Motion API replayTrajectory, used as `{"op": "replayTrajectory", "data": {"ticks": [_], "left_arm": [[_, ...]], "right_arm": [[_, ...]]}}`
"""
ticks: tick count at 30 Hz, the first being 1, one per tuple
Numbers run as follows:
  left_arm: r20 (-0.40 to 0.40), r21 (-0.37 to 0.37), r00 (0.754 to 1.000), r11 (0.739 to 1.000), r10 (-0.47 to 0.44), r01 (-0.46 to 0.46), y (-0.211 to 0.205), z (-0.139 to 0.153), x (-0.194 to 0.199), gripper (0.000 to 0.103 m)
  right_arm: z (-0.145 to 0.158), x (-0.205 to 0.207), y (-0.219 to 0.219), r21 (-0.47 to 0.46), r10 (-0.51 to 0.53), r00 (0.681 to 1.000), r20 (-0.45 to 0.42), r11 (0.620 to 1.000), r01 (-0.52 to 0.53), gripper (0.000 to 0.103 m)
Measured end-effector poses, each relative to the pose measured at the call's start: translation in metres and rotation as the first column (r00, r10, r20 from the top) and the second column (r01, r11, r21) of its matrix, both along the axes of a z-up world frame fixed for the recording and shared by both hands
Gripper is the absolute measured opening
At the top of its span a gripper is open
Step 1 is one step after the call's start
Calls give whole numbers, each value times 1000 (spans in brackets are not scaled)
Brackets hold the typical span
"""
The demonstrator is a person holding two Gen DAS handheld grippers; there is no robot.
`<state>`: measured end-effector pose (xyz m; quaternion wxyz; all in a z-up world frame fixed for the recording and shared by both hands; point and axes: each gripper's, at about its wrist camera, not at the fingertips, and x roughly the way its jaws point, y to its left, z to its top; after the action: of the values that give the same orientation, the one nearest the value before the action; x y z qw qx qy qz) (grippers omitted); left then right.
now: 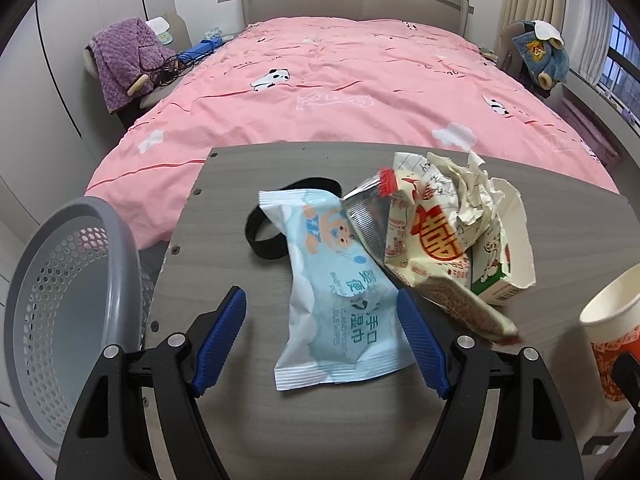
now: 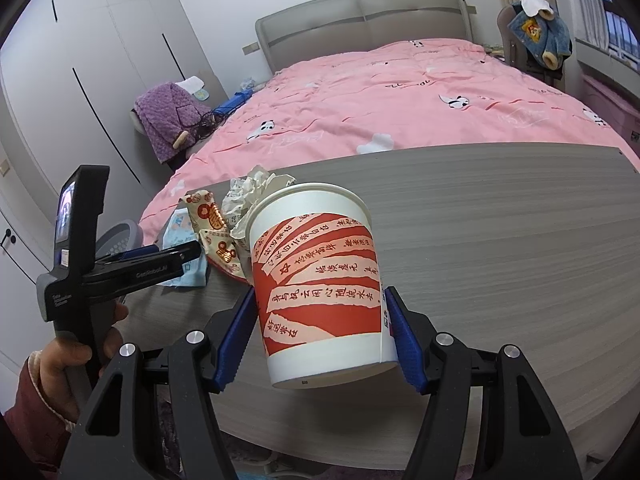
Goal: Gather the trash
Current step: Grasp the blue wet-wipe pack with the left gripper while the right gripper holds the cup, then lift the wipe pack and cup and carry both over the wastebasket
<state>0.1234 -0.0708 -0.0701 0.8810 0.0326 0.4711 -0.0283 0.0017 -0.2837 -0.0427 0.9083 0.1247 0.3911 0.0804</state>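
Observation:
A light blue wet-wipes packet point(image 1: 340, 292) lies on the grey wooden table point(image 1: 224, 216). My left gripper point(image 1: 320, 320) is open, one blue finger on each side of the packet's near end. Right of the packet lie a cream and red snack wrapper point(image 1: 428, 240), crumpled paper point(image 1: 468, 184) and a torn carton point(image 1: 504, 264). My right gripper point(image 2: 320, 316) is shut on a red and white paper cup point(image 2: 320, 280), held tilted above the table's near edge. The cup also shows in the left wrist view point(image 1: 612, 336). The left gripper also shows from the side in the right wrist view point(image 2: 160, 264).
A grey perforated waste basket point(image 1: 68, 304) stands left of the table. A black strap point(image 1: 268, 232) lies behind the packet. A bed with a pink cover point(image 1: 340, 88) lies beyond the table. The table's right half point(image 2: 500, 248) is bare wood.

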Motion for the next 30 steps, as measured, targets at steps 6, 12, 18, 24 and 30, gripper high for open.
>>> {"op": "replayTrajectory", "data": {"ticks": [6, 12, 18, 24, 30], "left_arm": [[3, -3, 1000, 1000, -13, 13, -1, -3, 2, 75], [15, -6, 1000, 1000, -24, 24, -4, -2, 0, 67], [8, -30, 999, 998, -46, 46, -3, 1, -2, 40], [8, -55, 998, 997, -55, 55, 3, 7, -8, 31], [20, -57, 998, 997, -51, 52, 10, 13, -17, 30]], "right_arm": [[1, -2, 0, 0, -16, 1000, 1, 1000, 16, 62], [2, -6, 1, 8, -19, 1000, -1, 1000, 19, 62], [4, -7, 0, 11, -21, 1000, 3, 1000, 21, 62], [4, -8, 0, 12, -20, 1000, 2, 1000, 20, 62], [6, -10, 2, 7, -20, 1000, 7, 1000, 20, 62]]}}
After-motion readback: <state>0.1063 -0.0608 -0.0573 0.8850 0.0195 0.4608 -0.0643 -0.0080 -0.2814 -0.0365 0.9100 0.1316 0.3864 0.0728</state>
